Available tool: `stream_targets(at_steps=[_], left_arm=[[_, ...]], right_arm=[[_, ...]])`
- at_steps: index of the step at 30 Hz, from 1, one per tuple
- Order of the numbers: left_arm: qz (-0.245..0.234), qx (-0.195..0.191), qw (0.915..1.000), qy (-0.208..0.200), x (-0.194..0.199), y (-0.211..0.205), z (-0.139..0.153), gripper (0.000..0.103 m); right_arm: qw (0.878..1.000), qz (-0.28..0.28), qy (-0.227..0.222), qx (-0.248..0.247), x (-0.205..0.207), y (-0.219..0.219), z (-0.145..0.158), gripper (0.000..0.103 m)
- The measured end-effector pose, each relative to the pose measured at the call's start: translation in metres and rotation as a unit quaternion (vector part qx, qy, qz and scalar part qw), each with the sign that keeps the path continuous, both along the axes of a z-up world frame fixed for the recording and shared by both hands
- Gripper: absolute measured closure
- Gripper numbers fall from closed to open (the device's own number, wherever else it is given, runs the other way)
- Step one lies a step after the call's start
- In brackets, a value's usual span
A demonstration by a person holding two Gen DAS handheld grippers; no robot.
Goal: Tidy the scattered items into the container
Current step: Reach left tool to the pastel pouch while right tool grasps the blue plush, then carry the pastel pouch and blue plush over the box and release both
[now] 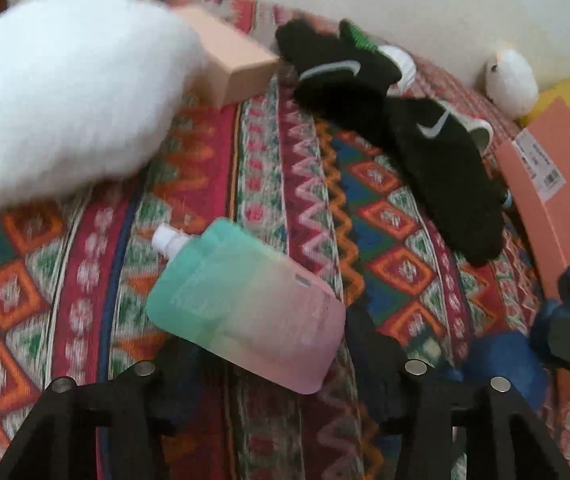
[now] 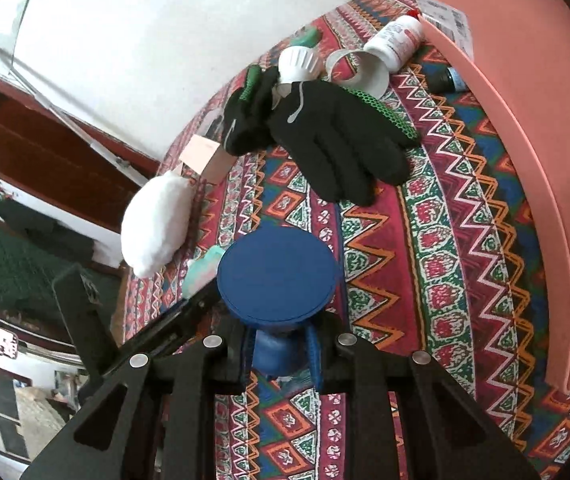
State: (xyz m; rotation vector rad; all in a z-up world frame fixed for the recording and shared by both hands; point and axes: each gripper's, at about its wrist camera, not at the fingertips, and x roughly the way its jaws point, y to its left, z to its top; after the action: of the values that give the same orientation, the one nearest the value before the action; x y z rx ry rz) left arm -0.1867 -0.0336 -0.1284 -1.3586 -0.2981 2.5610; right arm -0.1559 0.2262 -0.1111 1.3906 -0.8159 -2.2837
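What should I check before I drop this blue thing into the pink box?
1. Grip: the right hand-held gripper is shut on the blue object's narrow stem: ok.
2. Box location: the pink box stands to the gripper's right: ok.
3. Room inside the box: its inside is not shown: cannot tell.
4. Path: only patterned cloth lies between the object and the box wall: ok.
5. Left side: the left hand-held gripper is open, with the pouch lying on the cloth between its fingers, not lifted: ok.
6. Tidying complete: the gloves and bottle lie outside the box: not ok.
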Motion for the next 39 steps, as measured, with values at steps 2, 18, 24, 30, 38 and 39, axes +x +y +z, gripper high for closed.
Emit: stream_targets(at_steps=[2,18,24,30,38,39], left_arm=[[0.007,-0.006,0.9999,0.014,-0.005,0.002,-0.001,0.047],[0.039,0.221,0.9736,-0.042,-0.034,-0.039,-0.021,0.032],[0.049,0.175,0.9825,-0.039,-0.041,-0.035,-0.021,0.070],[0.045,0.138,0.9890,-0.027,-0.034,-0.029,-0.010,0.076],[0.008,0.172,0.9840,0.043,0.001,-0.017,0.051,0.080],[0.003,0.179,0.9823,0.054,0.006,-0.015,0.061,0.080]], right_arm=[[1.000,-0.002,0.005,0.006,-0.001,0.001,0.002,0.080],[1.000,-0.016,-0.017,0.003,-0.008,0.014,-0.008,0.080],[0.999,-0.014,-0.029,-0.005,-0.015,0.019,-0.017,0.080],[1.000,-0.005,-0.016,0.003,-0.014,0.017,-0.012,0.080],[0.999,0.001,0.037,0.008,-0.003,0.017,0.015,0.080],[0.999,0.002,0.042,0.003,-0.001,0.019,0.019,0.080]])
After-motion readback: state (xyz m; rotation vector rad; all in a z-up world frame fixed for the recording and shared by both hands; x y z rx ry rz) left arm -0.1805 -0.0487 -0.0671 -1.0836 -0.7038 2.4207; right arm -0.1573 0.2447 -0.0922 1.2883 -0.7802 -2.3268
